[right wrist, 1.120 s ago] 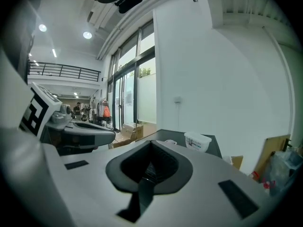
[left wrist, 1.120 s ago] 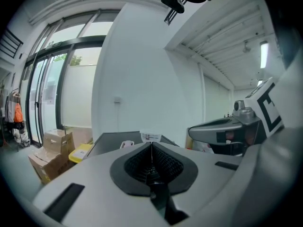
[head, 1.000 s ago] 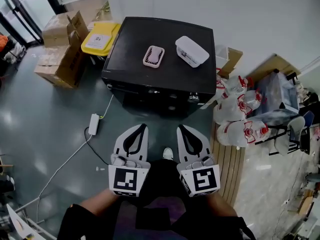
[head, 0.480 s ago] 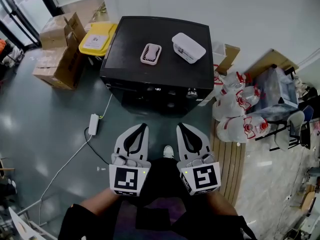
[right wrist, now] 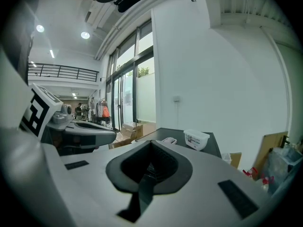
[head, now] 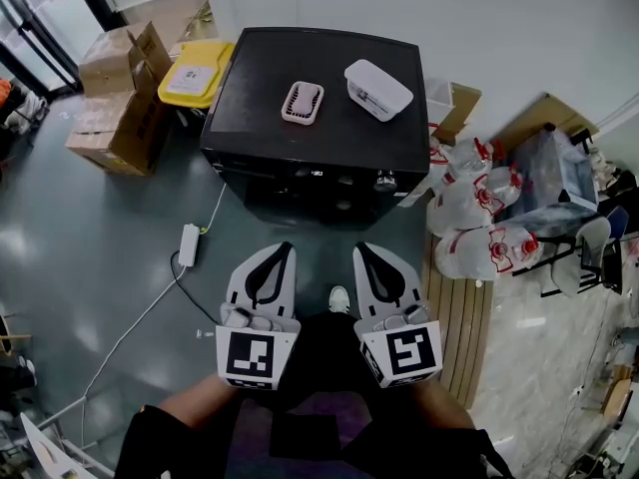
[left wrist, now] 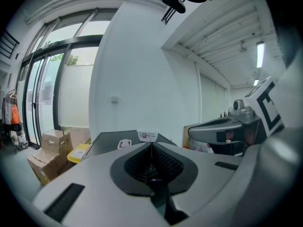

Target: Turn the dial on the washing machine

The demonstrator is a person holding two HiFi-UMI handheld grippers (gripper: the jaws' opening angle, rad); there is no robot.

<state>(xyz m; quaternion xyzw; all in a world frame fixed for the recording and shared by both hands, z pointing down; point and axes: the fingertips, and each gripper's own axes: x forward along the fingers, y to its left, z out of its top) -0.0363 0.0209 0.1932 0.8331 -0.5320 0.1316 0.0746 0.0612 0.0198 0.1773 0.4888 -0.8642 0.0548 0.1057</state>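
Observation:
A black washing machine stands ahead of me against the white wall, its flat top facing up. Small round knobs show on its front panel; a silver dial sits at the right of that panel. My left gripper and right gripper are held side by side low in the head view, well short of the machine, both shut and empty. In the left gripper view the left gripper has its jaws pressed together, with the machine's top beyond. The right gripper is likewise shut in its own view.
On the machine lie a pink-white basket and a white lidded box. Cardboard boxes and a yellow bin stand left. Tied plastic bags and a wooden pallet are right. A power strip with cable lies on the floor.
The view has shifted slightly, so the machine sits a little lower and nearer in the head view. Both grippers hold the same shut pose.

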